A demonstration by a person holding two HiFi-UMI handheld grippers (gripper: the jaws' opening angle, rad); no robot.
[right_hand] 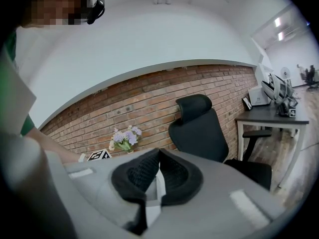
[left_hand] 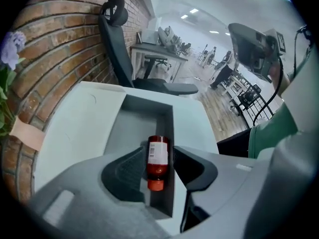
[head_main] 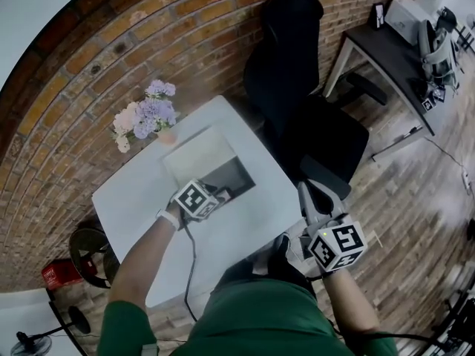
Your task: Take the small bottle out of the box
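A small red-brown bottle point(left_hand: 157, 156) with a white label and an orange cap lies on its side in the grey hollow of the white box point(left_hand: 134, 121), against the hollow's right wall. My left gripper point(left_hand: 158, 152) reaches down into the box point(head_main: 204, 153), with the bottle between its jaws. The jaws stand apart, with a gap beside the right pad. In the head view the left gripper point(head_main: 219, 193) hides the bottle. My right gripper point(head_main: 310, 197) hangs off the table's right side by my lap. Its pads point(right_hand: 149, 171) meet with nothing between them.
The box sits on a white table point(head_main: 133, 191). A vase of pale flowers point(head_main: 148, 117) stands at the table's far corner by the brick wall. A black office chair point(head_main: 297, 73) is behind the table, and a dark desk point(head_main: 393, 50) stands at the far right.
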